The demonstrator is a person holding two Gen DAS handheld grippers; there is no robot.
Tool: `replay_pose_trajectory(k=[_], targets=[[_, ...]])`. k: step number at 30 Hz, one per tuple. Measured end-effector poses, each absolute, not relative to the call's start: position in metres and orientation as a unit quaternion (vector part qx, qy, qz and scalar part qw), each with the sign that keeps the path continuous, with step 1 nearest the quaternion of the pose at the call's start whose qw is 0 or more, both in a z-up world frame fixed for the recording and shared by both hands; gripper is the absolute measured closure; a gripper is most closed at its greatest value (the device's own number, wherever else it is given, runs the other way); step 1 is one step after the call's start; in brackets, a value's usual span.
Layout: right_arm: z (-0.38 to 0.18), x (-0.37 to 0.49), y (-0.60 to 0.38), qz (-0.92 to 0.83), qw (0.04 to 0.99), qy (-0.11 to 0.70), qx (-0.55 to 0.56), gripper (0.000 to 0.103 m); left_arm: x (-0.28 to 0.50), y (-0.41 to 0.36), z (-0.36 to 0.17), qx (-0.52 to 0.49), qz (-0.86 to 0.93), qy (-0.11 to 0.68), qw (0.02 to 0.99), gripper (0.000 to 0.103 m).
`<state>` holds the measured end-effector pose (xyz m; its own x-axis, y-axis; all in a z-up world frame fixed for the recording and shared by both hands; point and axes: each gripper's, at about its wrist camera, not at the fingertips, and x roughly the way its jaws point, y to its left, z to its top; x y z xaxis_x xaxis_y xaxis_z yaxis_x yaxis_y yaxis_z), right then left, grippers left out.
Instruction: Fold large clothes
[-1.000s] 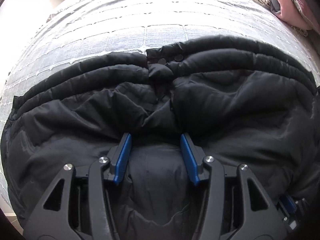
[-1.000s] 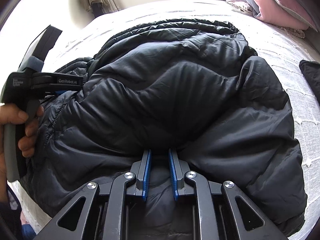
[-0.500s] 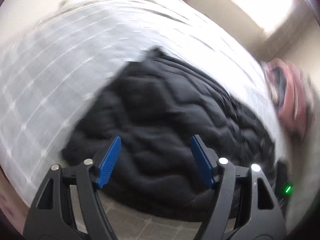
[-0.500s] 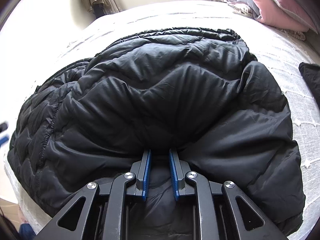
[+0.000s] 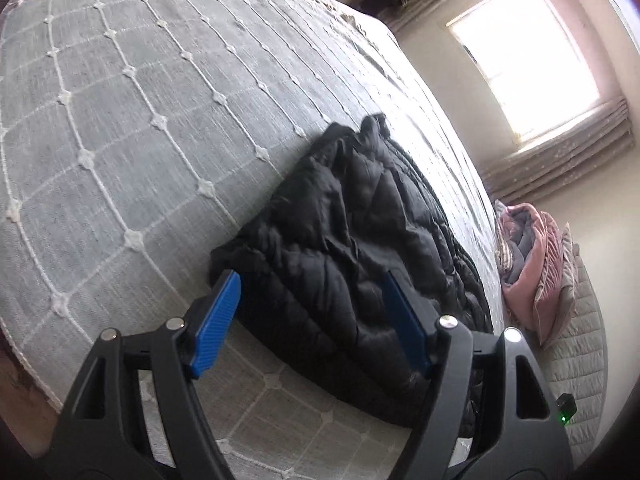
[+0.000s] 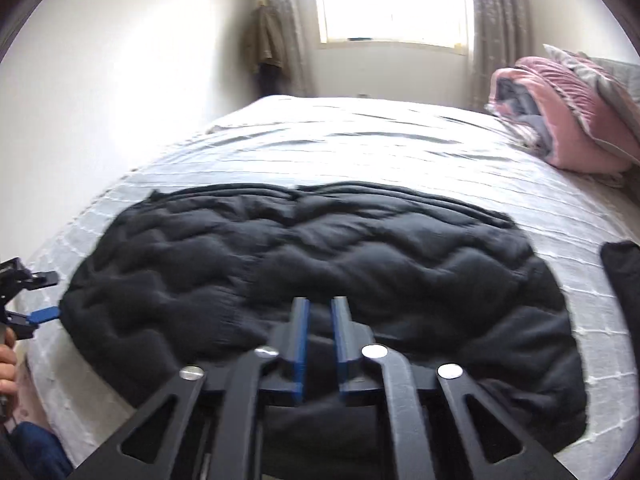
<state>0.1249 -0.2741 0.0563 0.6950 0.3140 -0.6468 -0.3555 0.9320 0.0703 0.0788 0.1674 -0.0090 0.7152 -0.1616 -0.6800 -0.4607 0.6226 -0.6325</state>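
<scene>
A black quilted down jacket (image 6: 320, 264) lies folded flat on the grey-white bedspread (image 6: 360, 148); it also shows in the left wrist view (image 5: 360, 248). My left gripper (image 5: 308, 280) is open and empty, hovering beside the jacket's left end, and it shows at the far left of the right wrist view (image 6: 40, 314). My right gripper (image 6: 320, 304) hangs above the jacket's near edge with its blue pads a narrow gap apart. Nothing shows between them, and the view is blurred.
A pink and grey folded quilt with pillows (image 6: 568, 116) lies at the bed's right end. Another dark garment (image 6: 624, 280) lies at the right edge. A window (image 6: 394, 0) with curtains is behind the bed. The bed's edge runs along the left (image 5: 24, 352).
My left gripper let go of the jacket and swung out to its left end. My right gripper lifted up and back from the jacket, which now lies flatter.
</scene>
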Motion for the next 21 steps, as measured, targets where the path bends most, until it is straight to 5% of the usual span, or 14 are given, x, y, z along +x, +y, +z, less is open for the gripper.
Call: replay_pose_trajectory(k=[11, 19, 21], targets=[[-0.019, 0.158, -0.208, 0.222, 0.868, 0.443, -0.038, 0.098, 0.100, 0.151, -0.063, -0.515, -0.011, 0.419, 0.748, 0.019], [-0.036, 0.163, -0.214, 0.240, 0.863, 0.445, -0.007, 0.099, 0.125, 0.137, -0.060, -0.511, 0.010, 0.388, 0.767, 0.019], [-0.041, 0.170, -0.222, 0.251, 0.853, 0.457, 0.029, 0.099, 0.129, 0.129, -0.052, -0.489, 0.023, 0.380, 0.785, 0.027]])
